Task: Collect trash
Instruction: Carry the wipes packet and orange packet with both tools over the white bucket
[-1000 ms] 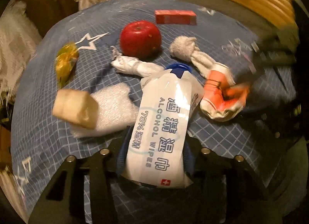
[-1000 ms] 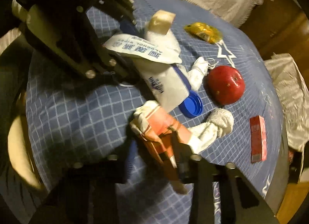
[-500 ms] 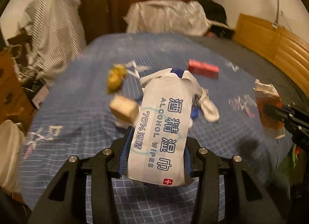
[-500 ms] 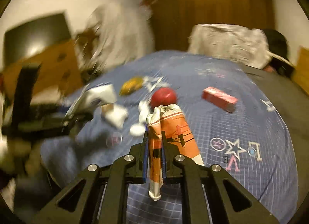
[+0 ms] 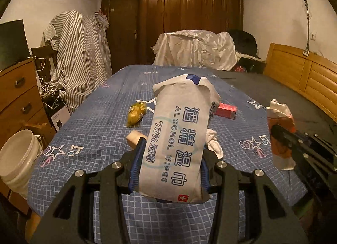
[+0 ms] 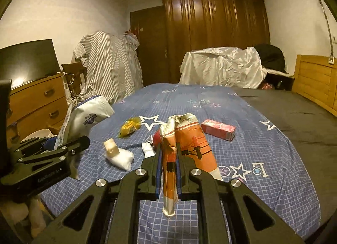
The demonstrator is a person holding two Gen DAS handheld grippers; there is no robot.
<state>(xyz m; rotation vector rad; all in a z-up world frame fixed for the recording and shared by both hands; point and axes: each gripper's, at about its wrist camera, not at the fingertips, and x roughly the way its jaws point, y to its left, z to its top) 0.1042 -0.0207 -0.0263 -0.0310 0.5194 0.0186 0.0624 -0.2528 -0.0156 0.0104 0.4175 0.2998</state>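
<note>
The jaws of the left gripper [image 5: 170, 172] are clamped on a white pack of alcohol wipes [image 5: 179, 136], which stands up between the blue pads and tilts away toward the far end of the bed [image 5: 94, 138]. The jaws of the right gripper [image 6: 168, 166] are pinched tight on a crumpled orange and white wrapper [image 6: 185, 151], whose thin lower edge hangs down between the pads while its wider top rises above them. Both pieces of trash are held up off the blue checked bedspread with star prints. In the right wrist view the left gripper shows at the near left with the wipes pack sticking up from it; in the left wrist view the right gripper and its wrapper show at the near right. On the bedspread lie a yellow wrapper [image 6: 129, 127] toward the far left, a red box [image 6: 218, 128] toward the far right, a pale tan block [image 6: 110, 148] resting on a white wad [image 6: 123, 158] at the near left, and a twisted white tissue [image 6: 148, 150] just beside the right gripper's tip. A red round thing behind the orange wrapper is mostly hidden. A white bucket [image 5: 18, 159] stands on the floor at the near left of the bed, beside a wooden dresser [image 5: 16, 96]. A dark wardrobe [image 6: 217, 33] stands against the far wall.
</note>
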